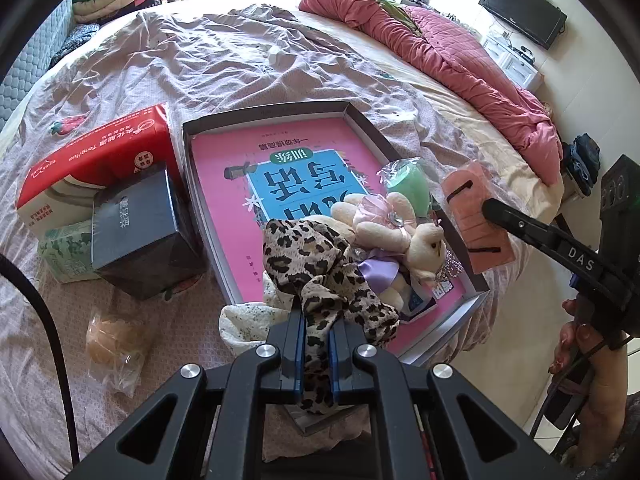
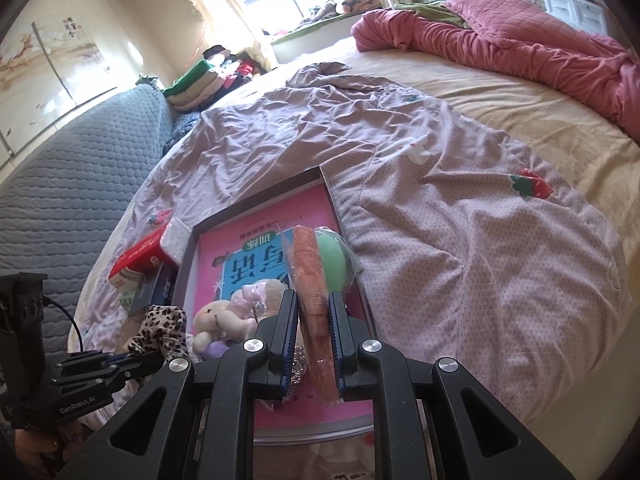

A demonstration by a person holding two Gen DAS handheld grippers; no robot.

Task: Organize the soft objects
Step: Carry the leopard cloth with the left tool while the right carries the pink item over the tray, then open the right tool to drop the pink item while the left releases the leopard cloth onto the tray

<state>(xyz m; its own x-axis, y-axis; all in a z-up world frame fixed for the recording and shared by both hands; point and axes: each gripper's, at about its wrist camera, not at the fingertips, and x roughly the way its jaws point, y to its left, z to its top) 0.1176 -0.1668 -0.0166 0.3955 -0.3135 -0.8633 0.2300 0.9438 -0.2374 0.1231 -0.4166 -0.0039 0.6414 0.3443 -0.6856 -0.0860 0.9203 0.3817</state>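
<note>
On the bed (image 2: 460, 240), one shallow tray (image 1: 280, 110) lined with a pink book already holds one plush bear (image 1: 400, 224) and one green sponge (image 1: 412, 186). The left claw (image 1: 316, 344) is clamped on one leopard-print cloth (image 1: 320, 264) draped over the tray's near edge; the right claw (image 2: 313, 320) pinches one wrapped orange sponge (image 2: 310, 272) just above the tray. Best lower each fully inside the rim before letting go. Outside sit three boxes and one bagged beige sponge (image 1: 114, 338).
</note>
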